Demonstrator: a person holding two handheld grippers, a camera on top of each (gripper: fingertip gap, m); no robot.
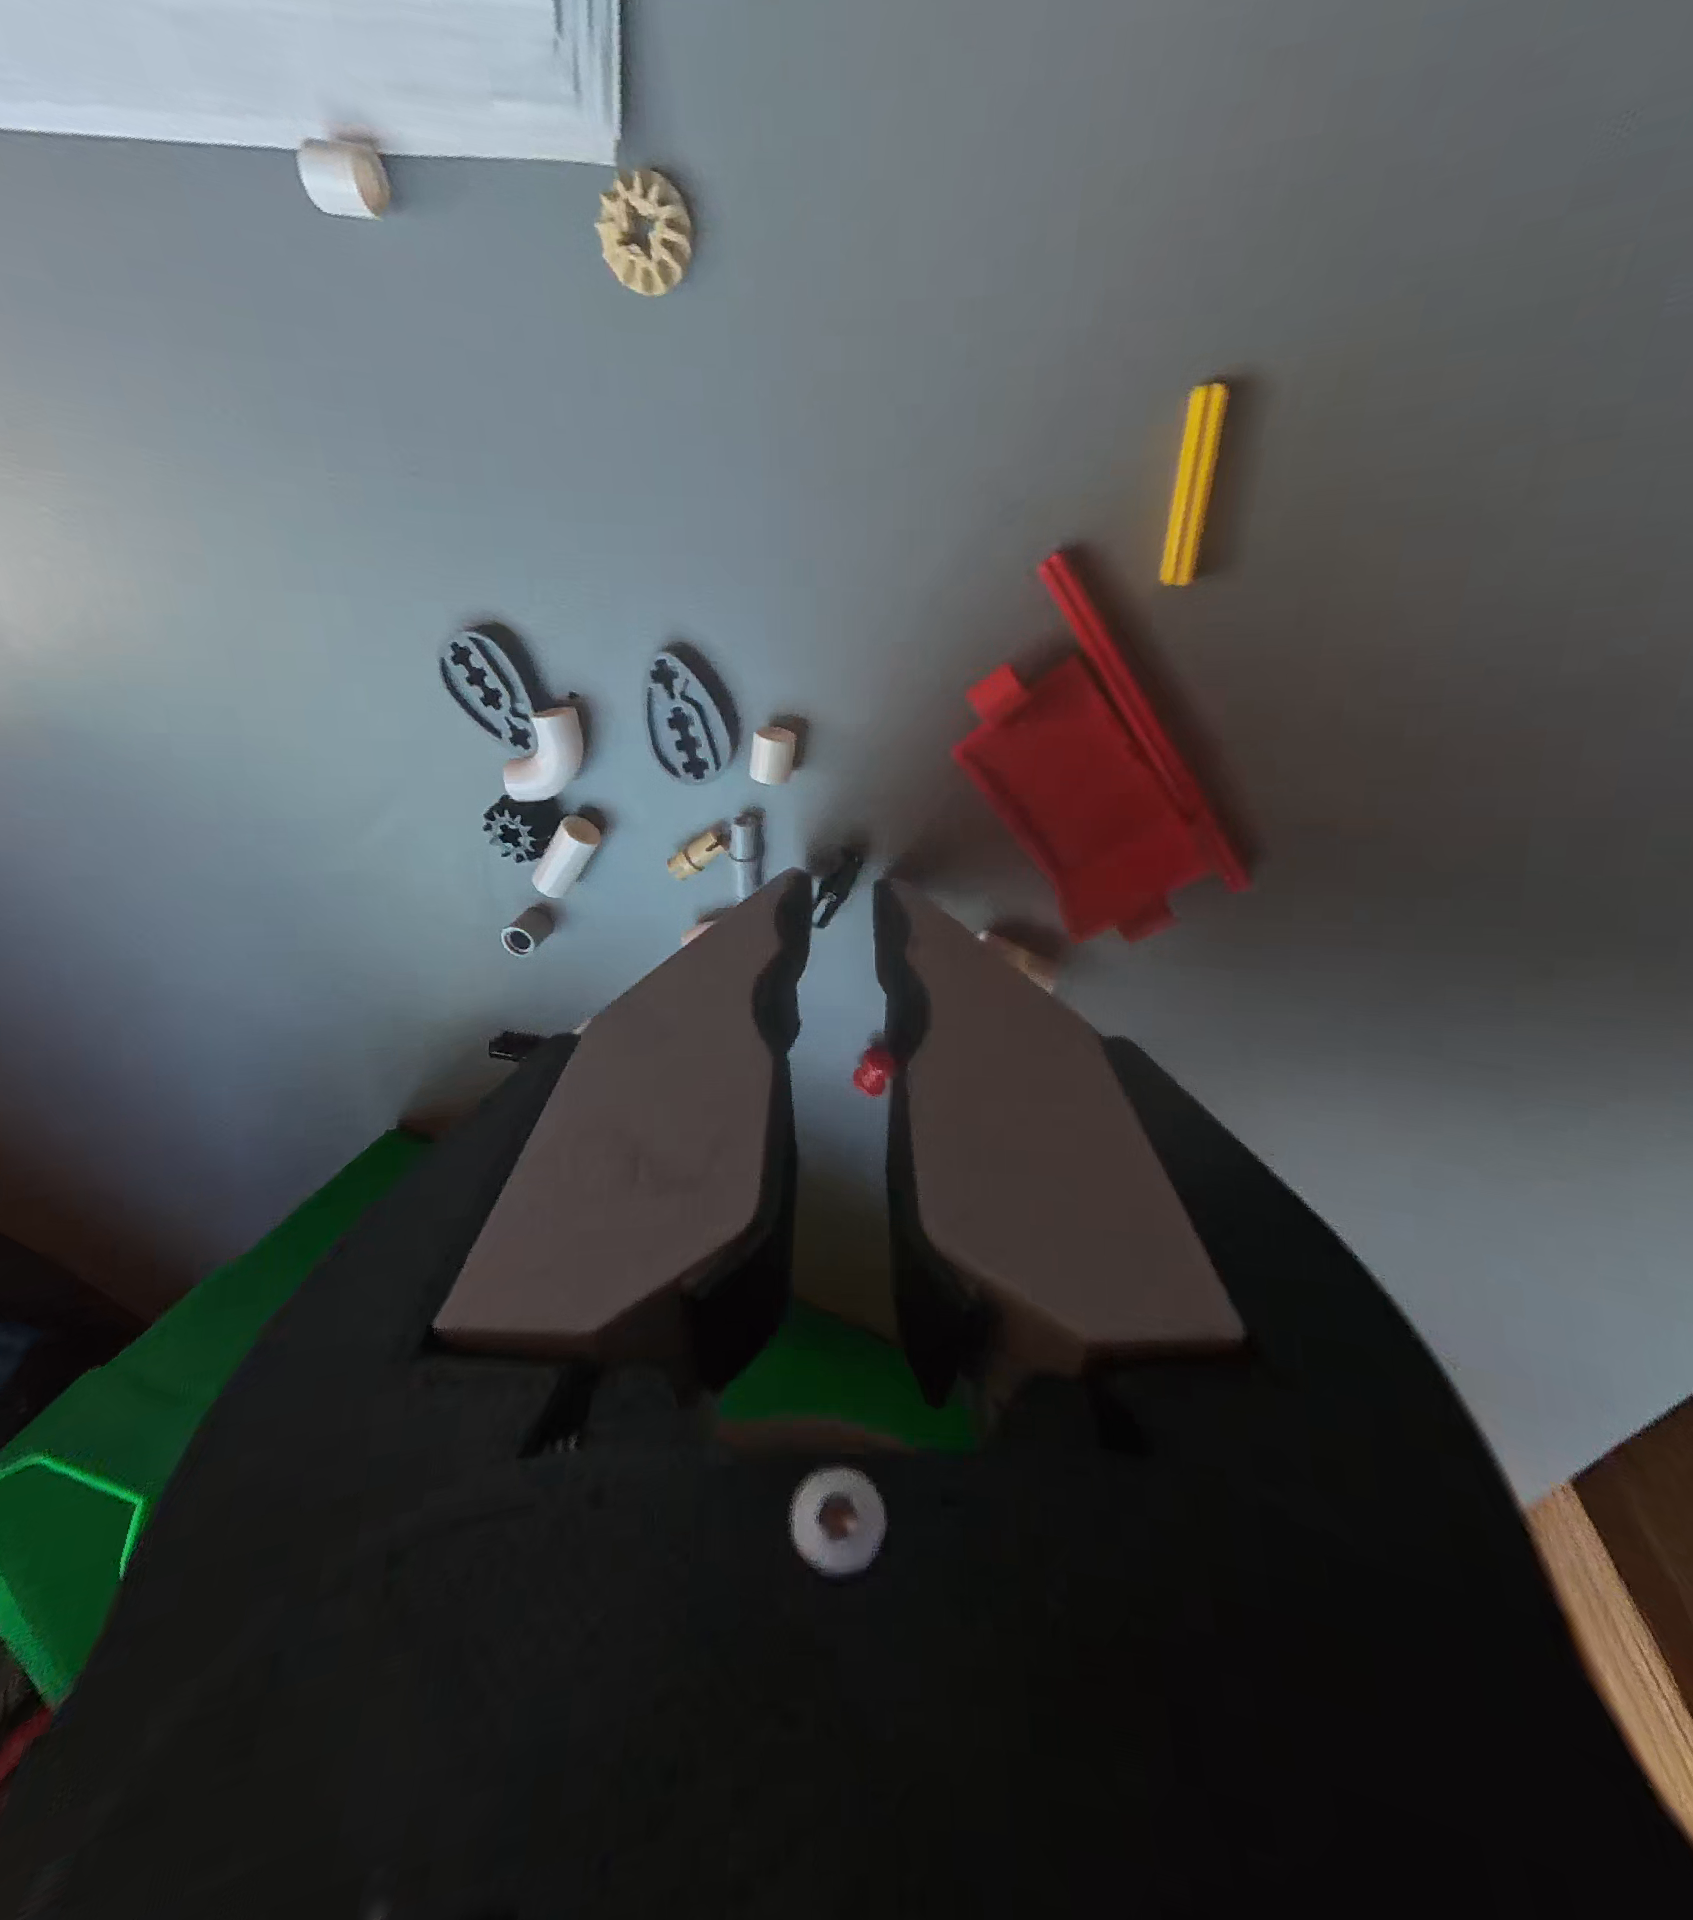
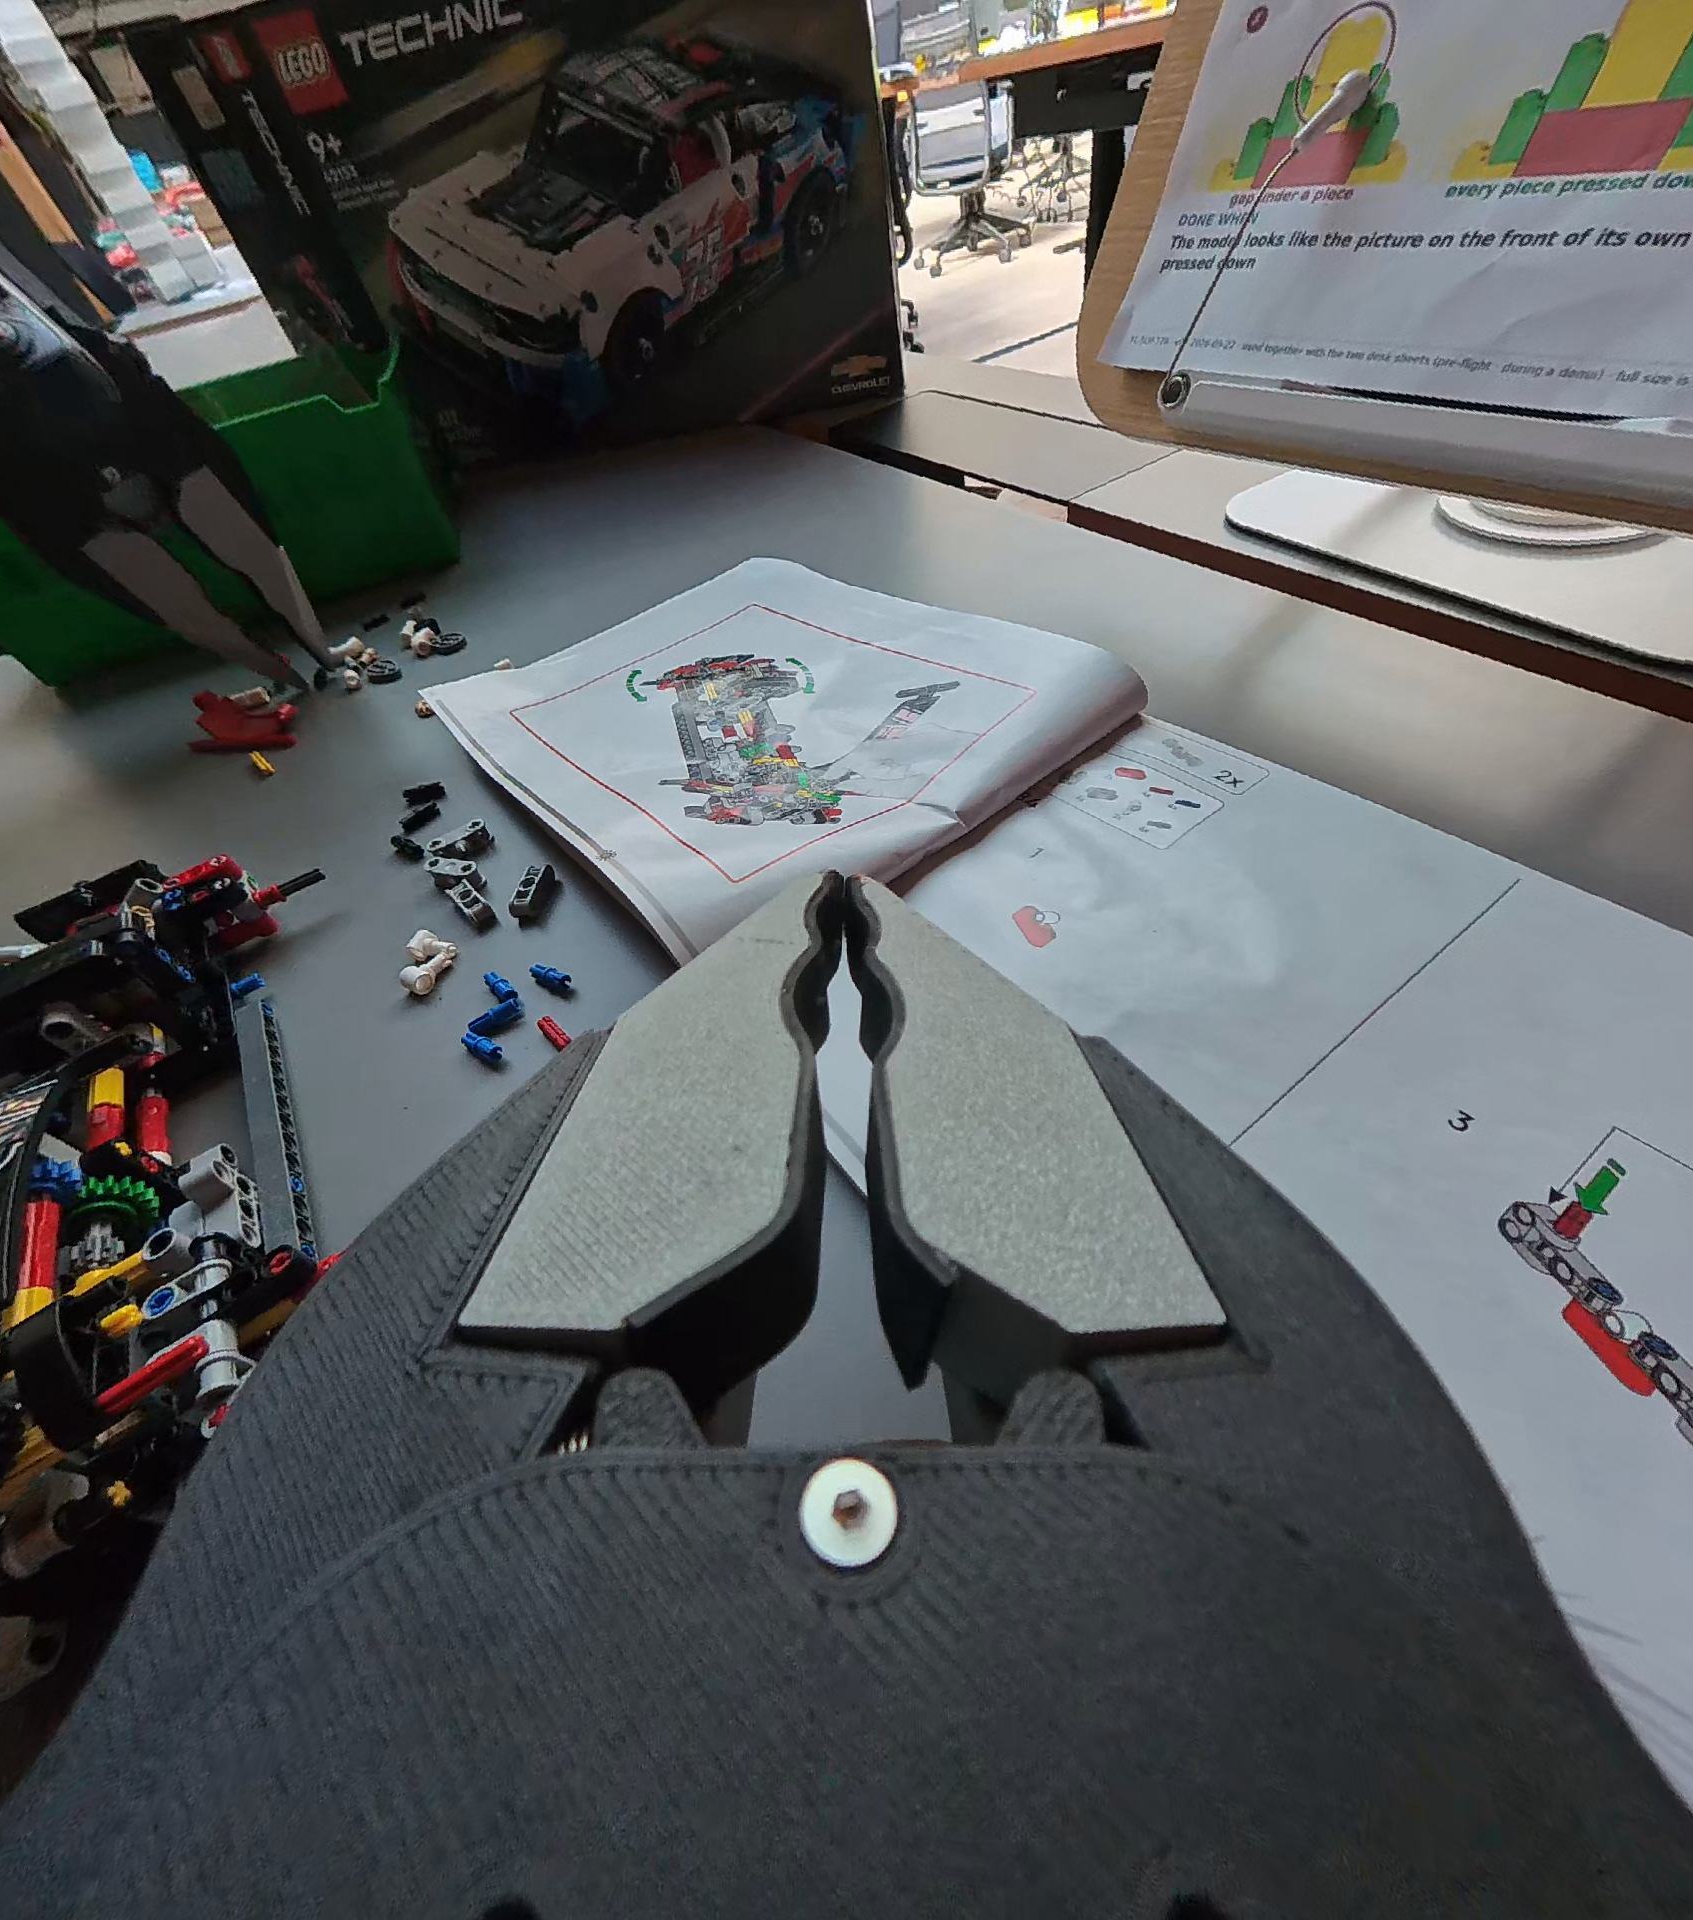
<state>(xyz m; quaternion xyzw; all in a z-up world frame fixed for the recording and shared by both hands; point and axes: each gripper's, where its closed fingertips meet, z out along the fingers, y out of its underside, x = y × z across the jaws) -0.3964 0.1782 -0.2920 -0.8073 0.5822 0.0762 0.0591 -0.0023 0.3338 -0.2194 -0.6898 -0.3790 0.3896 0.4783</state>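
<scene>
LEFT GRIPPER: left gripper [image 1: 840, 896] points down at the grey table [image 1: 1341, 260], its fingers a little apart. A small black pin [image 1: 834, 878] sits at the tips, against the left finger; whether it is pinched I cannot tell.
NEAR THE PIN: a red stud [image 1: 873, 1070] lies between the fingers nearer the camera; a grey pin [image 1: 746, 847] and a tan pin [image 1: 696, 852] lie just left; the red panel [image 1: 1091, 790] lies to the right, with the yellow axle [image 1: 1193, 483] beyond it.
RIGHT GRIPPER: right gripper [image 2: 844, 891] has its tips together with nothing between them, hovering over the open instruction booklet [image 2: 800, 727].
AROUND THE BOOKLET: blue pins [image 2: 509, 1013] and dark connectors [image 2: 468, 873] lie left of it, the part-built car model [image 2: 63, 1174] farther left, the set's box [image 2: 551, 208] behind.
</scene>
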